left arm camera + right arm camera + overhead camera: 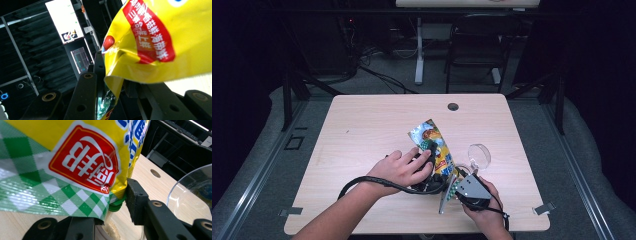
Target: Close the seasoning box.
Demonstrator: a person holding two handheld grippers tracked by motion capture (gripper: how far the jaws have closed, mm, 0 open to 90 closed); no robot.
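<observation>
Evidently we were partway through working on the snack pouch (432,145), which stood tilted above the near middle of the table (362,130), its top leaning far and left, its lower end down between our two hands. Our left gripper (428,156) was pinching the pouch around its middle; in the left gripper view the yellow foil was crumpled between the black jaws. Our right gripper (458,181) was at the pouch's lower right corner, and in the right gripper view one pad pressed against the foil edge by a small green spout (116,205), so we judged it clamped on that corner. A clear glass bowl (479,154) waited just right of the pouch, and some pale crumbs seemed to lie in glass below the spout, so pouring may have begun; most was probably left to do. The spout's cap was half hidden, the bowl's contents were hard to read from above, and the right jaw's partner was cut off.
</observation>
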